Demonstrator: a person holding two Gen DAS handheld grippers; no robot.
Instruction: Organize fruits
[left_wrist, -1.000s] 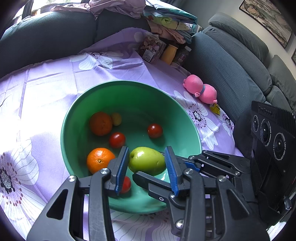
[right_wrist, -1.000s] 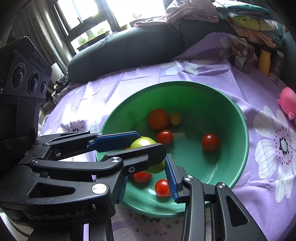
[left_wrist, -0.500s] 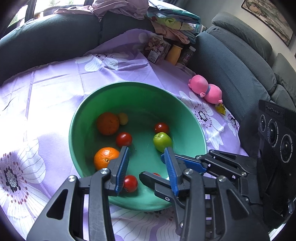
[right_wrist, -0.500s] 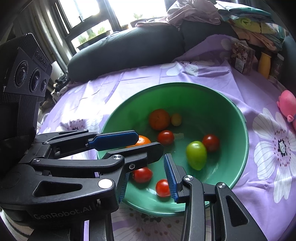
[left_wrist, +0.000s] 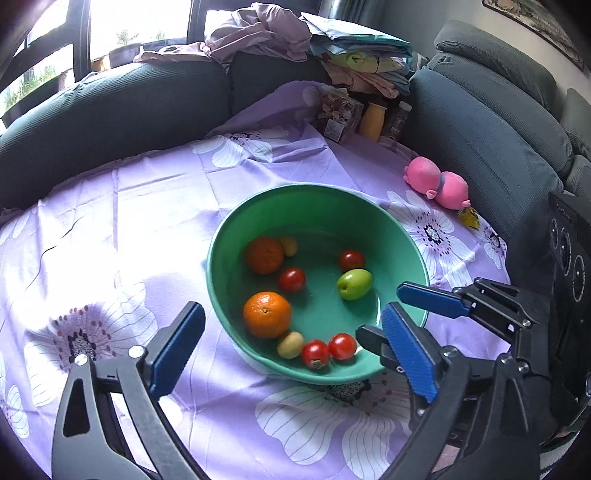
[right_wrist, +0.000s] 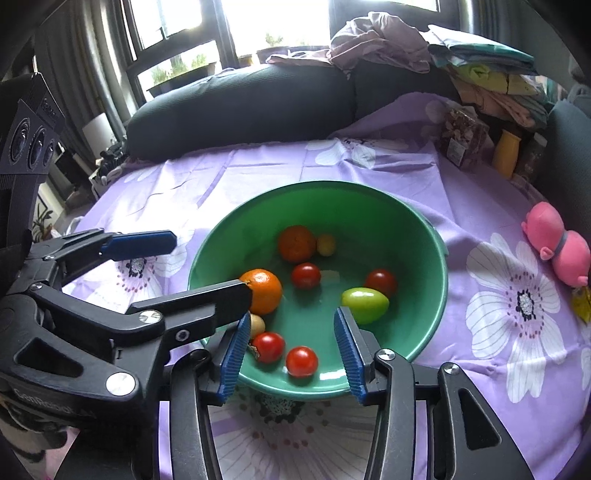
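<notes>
A green bowl (left_wrist: 229, 236) (right_wrist: 439, 288) stands on the purple flowered cloth. In it lie a green apple (left_wrist: 354, 283) (right_wrist: 365, 304), two oranges (left_wrist: 266, 314) (left_wrist: 264, 255), several red tomatoes (left_wrist: 291, 279) and two small yellowish fruits (left_wrist: 290, 344). My left gripper (left_wrist: 291, 352) is open wide and empty, held above the bowl's near rim. My right gripper (right_wrist: 291, 354) is open and empty, just over the near rim; its fingers (left_wrist: 430, 300) also show at the right in the left wrist view.
A pink pig toy (left_wrist: 437, 183) (right_wrist: 559, 243) lies right of the bowl. A snack bag (left_wrist: 338, 114), a yellow bottle (left_wrist: 373, 118) and a dark jar (left_wrist: 395, 116) stand at the back. Grey sofa cushions (left_wrist: 110, 107) with piled clothes (left_wrist: 332, 48) ring the table.
The green apple left my left gripper and now lies in the bowl at the right. Both grippers pulled back from the bowl, and the left one opened wide.
</notes>
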